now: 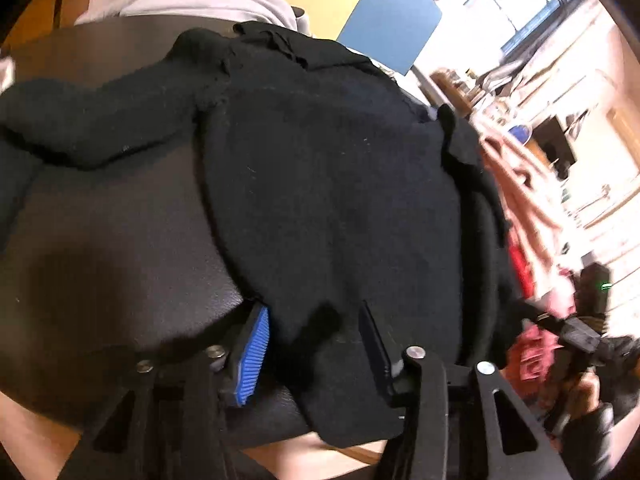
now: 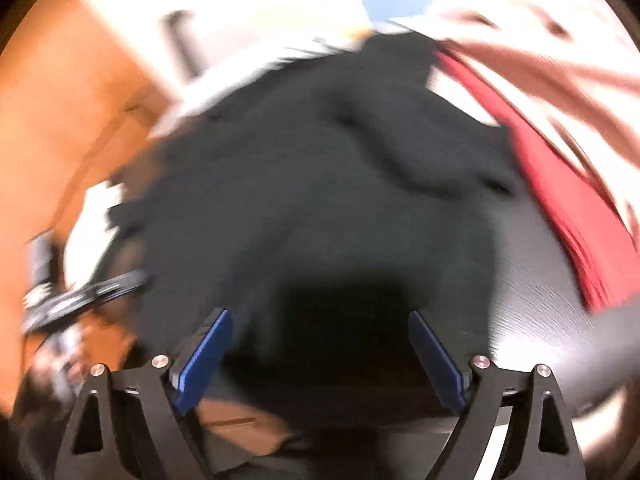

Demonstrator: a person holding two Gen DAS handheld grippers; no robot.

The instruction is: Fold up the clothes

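A black knitted garment (image 1: 328, 184) lies spread over a dark round table (image 1: 120, 248), one sleeve stretched out to the left. My left gripper (image 1: 312, 316) is open at the garment's near hem, its blue-padded fingers (image 1: 252, 352) on either side of a fold of cloth that hangs over the table edge. In the blurred right wrist view the same black garment (image 2: 312, 184) fills the middle. My right gripper (image 2: 320, 320) is open just above its near edge, with nothing between the jaws.
A red cloth (image 2: 568, 200) and pink cloths (image 2: 540, 72) lie on the table's right side. A pale grey garment (image 1: 192, 4) lies at the far edge. The other gripper (image 1: 584, 320) shows at the right. A wooden floor (image 2: 48, 128) lies left.
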